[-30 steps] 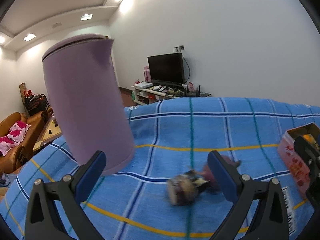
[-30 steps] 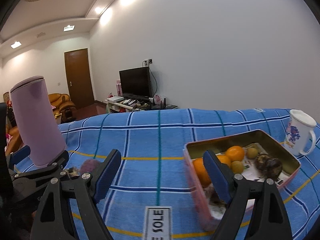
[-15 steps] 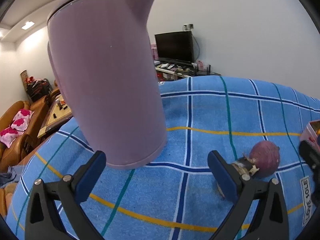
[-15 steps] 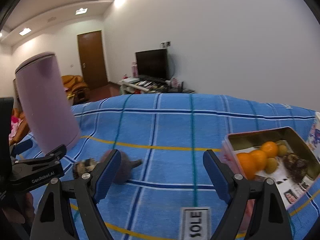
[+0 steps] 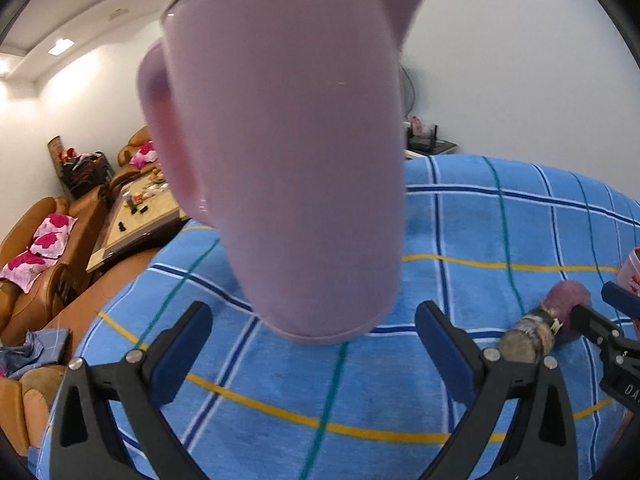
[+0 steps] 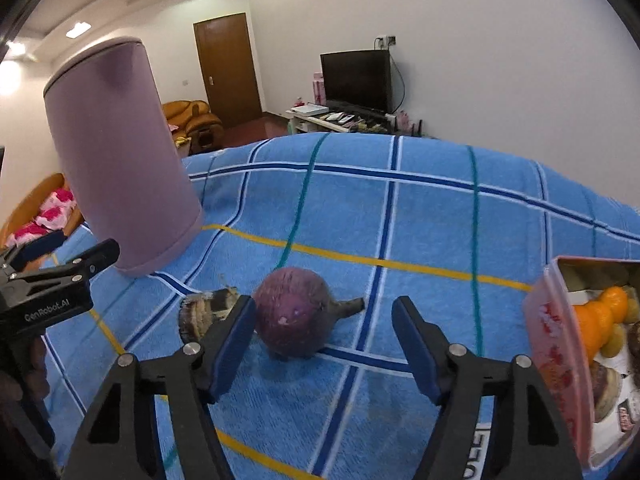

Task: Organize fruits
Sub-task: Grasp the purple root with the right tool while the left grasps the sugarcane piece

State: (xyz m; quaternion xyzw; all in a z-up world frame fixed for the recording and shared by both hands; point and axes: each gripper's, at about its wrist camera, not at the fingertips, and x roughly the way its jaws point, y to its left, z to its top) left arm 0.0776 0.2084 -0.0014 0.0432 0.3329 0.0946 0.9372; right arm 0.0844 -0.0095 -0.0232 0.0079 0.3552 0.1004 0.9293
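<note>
A round purple fruit lies on the blue checked cloth, just ahead of my open right gripper, between its fingers but untouched. A brown scaly fruit lies right beside it on the left. Both show at the right in the left wrist view, the purple one and the brown one. A pink tin at the right holds oranges and other fruit. My left gripper is open and empty, facing the base of a tall lilac kettle.
The lilac kettle stands at the table's left, close to the fruits. The table's left edge drops to a room with sofas and a coffee table. A TV stand is beyond the far edge.
My right gripper has swung left and moved close to the purple fruit; the tin has slid to the view's right edge. My left gripper has moved up close to the kettle.
</note>
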